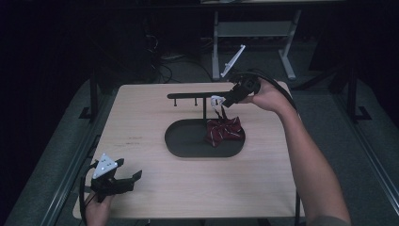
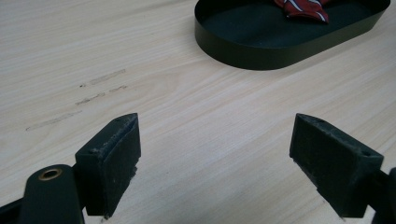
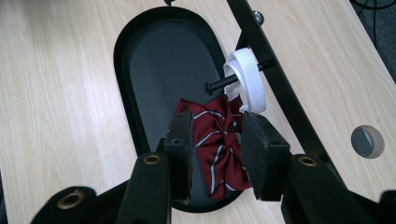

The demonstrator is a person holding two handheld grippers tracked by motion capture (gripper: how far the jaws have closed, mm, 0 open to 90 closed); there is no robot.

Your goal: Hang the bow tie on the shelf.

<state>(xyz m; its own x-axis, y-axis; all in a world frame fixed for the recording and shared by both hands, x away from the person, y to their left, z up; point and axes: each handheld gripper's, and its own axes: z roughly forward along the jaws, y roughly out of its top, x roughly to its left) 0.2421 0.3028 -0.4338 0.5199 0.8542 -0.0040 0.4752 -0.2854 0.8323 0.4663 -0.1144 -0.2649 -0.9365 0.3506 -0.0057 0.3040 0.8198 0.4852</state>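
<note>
Two grippers out, doing very different things. Right gripper (image 1: 225, 101) is up at the far side by the rack (image 1: 197, 96) — a black bar with pegs, standing over the oval tray (image 1: 181, 141). A white loop (image 3: 247, 84) is hooked on one peg (image 3: 223, 83); the red striped bow tie (image 3: 219, 140) hangs from it, down onto the tray's right end. In the right gripper view the bow sits between the jaws, its knot in the gap. Jaws partly closed, with space left either side — touching the cloth? Can't tell. The loop lies just beyond the tips, so any lift off the peg belongs to this hand.

Left gripper (image 1: 126, 180) rests at the near left corner of the table (image 1: 263, 179), well apart from the tray — jaws wide, nothing in them.
</note>
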